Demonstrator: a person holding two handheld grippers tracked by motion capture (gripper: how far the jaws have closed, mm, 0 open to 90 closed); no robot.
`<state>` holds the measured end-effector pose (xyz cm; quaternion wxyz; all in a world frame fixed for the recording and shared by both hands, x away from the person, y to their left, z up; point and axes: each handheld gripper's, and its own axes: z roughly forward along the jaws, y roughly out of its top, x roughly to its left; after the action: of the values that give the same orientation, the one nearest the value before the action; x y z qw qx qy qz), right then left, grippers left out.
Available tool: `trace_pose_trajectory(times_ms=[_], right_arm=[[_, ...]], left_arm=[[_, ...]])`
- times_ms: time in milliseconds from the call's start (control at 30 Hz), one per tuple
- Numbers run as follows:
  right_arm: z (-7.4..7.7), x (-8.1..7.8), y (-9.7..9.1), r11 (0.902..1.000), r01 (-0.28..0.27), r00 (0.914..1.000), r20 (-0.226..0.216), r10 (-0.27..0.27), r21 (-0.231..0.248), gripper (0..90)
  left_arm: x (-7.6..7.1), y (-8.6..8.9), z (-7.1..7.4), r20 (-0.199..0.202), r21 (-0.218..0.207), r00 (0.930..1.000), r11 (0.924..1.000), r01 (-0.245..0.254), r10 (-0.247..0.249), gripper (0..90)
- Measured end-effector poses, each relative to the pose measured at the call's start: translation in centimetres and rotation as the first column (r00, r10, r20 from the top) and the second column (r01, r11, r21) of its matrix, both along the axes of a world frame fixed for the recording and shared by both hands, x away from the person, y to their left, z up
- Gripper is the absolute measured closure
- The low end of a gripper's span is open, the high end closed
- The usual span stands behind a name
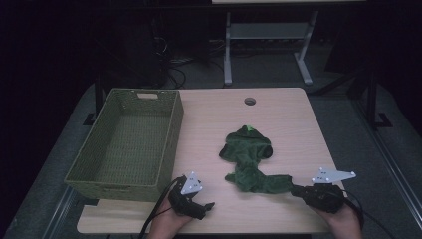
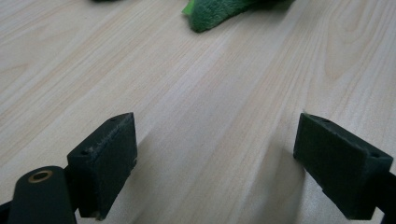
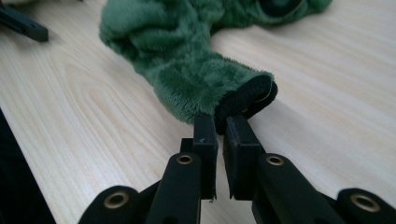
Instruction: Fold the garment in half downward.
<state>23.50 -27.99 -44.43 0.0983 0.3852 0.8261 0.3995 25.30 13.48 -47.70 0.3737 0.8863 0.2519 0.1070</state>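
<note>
Right tongs pinching garment cuff (black)

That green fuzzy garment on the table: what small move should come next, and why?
Probably lift the right gripper slightly, raising the garment by its black cuff, which its jaws pinch. The left gripper is open over bare table.

Your garment runs off the left tool view's top edge; your forearms leave the high view's bottom edge.
</note>
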Motion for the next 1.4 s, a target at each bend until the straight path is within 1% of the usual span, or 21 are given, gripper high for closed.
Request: trace_pose_trajectory(times_ms=[33,67,200,233,333,433,500,533,567,600,667,800,867,900,933,1033,1067,1233,1300,1367,1400], right_arm=[[0.2,0.0,0.0,1.0000,-0.002,1.0000,0.004,0.002,0.003,83.5],[0.5,0.1,0.2,0.9999,-0.013,0.9998,0.017,0.013,0.005,83.3],[1.0,0.4,0.7,0.9994,-0.033,0.9989,0.035,0.032,0.008,83.4],[1.5,0.5,1.1,0.9988,-0.049,0.9975,0.051,0.048,0.008,83.4],[1.9,0.6,1.5,0.9979,-0.063,0.9960,0.064,0.062,0.012,83.4],[2.5,0.9,2.2,0.9957,-0.092,0.9925,0.083,0.090,0.017,83.3],[3.0,1.2,3.0,0.9918,-0.127,0.9871,0.101,0.124,0.018,83.3],[3.0,1.2,3.0,0.9918,-0.127,0.9871,0.101,0.124,0.018,83.3],[3.4,1.4,3.6,0.9892,-0.146,0.9833,0.113,0.143,0.018,83.0],[3.4,1.4,3.6,0.9892,-0.146,0.9833,0.113,0.143,0.018,83.0],[3.8,1.7,4.2,0.9853,-0.170,0.9785,0.121,0.167,0.016,83.0],[4.3,2.3,5.4,0.9789,-0.204,0.9704,0.134,0.201,0.009,83.1],[4.4,2.6,6.0,0.9764,-0.216,0.9681,0.132,0.213,0.008,83.1],[4.3,3.1,6.7,0.9734,-0.229,0.9646,0.134,0.227,0.000,83.0],[4.3,3.1,6.7,0.9734,-0.229,0.9646,0.134,0.227,0.000,83.0],[4.3,3.7,7.6,0.9689,-0.247,0.9616,0.122,0.246,-0.003,83.0],[4.3,3.9,7.9,0.9665,-0.256,0.9592,0.122,0.255,-0.005,83.0],[4.1,5.1,9.7,0.9568,-0.291,0.9516,0.104,0.289,-0.001,82.5],[4.0,5.4,10.3,0.9548,-0.297,0.9500,0.101,0.295,0.002,82.2],[3.8,5.7,10.9,0.9507,-0.310,0.9466,0.094,0.308,0.004,80.9],[3.7,5.8,11.1,0.9504,-0.311,0.9462,0.095,0.309,0.001,79.5]], left_arm=[[0.0,0.0,0.0,0.000,0.000,1.0000,1.0000,0.000,0.000,12.7],[0.0,0.0,0.0,0.000,0.000,1.0000,1.0000,0.000,0.000,12.7],[0.0,0.0,0.0,0.000,-0.001,1.0000,1.0000,-0.003,0.003,12.7],[0.0,0.0,0.0,0.001,0.000,1.0000,1.0000,-0.003,0.003,12.7],[0.0,0.0,0.0,0.000,-0.001,1.0000,1.0000,-0.003,0.003,12.7],[0.0,0.0,0.0,0.000,-0.001,1.0000,1.0000,-0.003,0.003,12.7],[0.0,0.0,0.0,0.000,-0.001,1.0000,1.0000,-0.003,0.003,12.7],[0.0,0.0,0.0,0.001,-0.002,1.0000,1.0000,-0.003,0.003,12.7],[0.0,0.0,0.0,0.001,-0.001,1.0000,1.0000,-0.003,0.003,12.7],[0.0,0.0,0.0,0.001,-0.001,1.0000,1.0000,-0.003,0.003,12.7],[0.0,-0.1,0.0,0.000,-0.008,1.0000,0.9999,-0.007,0.007,12.7],[0.0,-0.1,0.0,0.000,-0.006,1.0000,1.0000,-0.006,0.006,12.7],[0.0,-0.1,0.0,-0.002,-0.004,1.0000,1.0000,-0.005,0.005,12.7],[0.0,-0.1,0.0,-0.003,-0.003,1.0000,1.0000,-0.005,0.005,12.7],[0.0,-0.1,0.0,0.001,-0.006,1.0000,1.0000,-0.006,0.006,12.7],[0.0,-0.1,0.0,0.002,-0.004,1.0000,1.0000,-0.006,0.006,12.7],[0.0,-0.1,0.0,-0.001,-0.006,1.0000,1.0000,-0.008,0.008,12.7],[0.0,-0.1,0.0,-0.002,-0.007,1.0000,0.9999,-0.007,0.007,12.7],[0.0,-0.1,0.0,0.002,-0.004,1.0000,1.0000,-0.005,0.005,12.7],[0.0,-0.1,0.0,0.001,-0.005,1.0000,1.0000,-0.006,0.006,12.7],[0.0,-0.1,0.0,0.001,-0.006,1.0000,1.0000,-0.006,0.006,12.7]])
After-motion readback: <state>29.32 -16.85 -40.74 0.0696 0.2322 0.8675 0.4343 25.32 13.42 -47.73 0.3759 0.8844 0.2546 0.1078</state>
